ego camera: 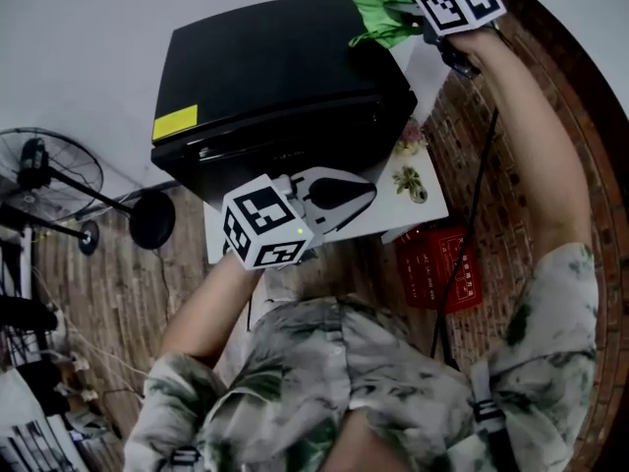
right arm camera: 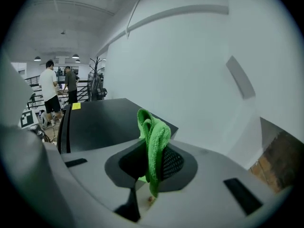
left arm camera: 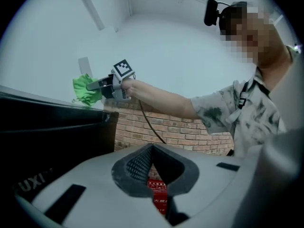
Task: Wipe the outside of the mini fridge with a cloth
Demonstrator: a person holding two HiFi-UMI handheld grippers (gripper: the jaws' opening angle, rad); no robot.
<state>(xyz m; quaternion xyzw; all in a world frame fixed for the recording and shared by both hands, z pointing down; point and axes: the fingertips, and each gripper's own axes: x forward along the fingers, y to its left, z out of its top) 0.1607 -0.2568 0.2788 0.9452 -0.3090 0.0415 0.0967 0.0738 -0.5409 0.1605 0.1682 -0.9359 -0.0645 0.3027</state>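
The black mini fridge (ego camera: 280, 82) stands on a white base against the wall, a yellow label (ego camera: 175, 123) on its top. My right gripper (ego camera: 401, 13) is shut on a green cloth (ego camera: 378, 13) at the fridge's far right top corner; the folded cloth (right arm camera: 153, 141) sticks up between its jaws. My left gripper (ego camera: 344, 197) hangs in front of the fridge's front face, jaws closed together with nothing between them (left arm camera: 151, 167). In the left gripper view the fridge (left arm camera: 52, 137) fills the left side and the green cloth (left arm camera: 86, 90) shows beyond it.
A black floor fan (ego camera: 59, 180) stands left of the fridge. A red pack (ego camera: 439, 264) lies on the brick-patterned floor by the white base (ego camera: 418, 200). Two people (right arm camera: 58, 89) stand far off in the room behind the fridge.
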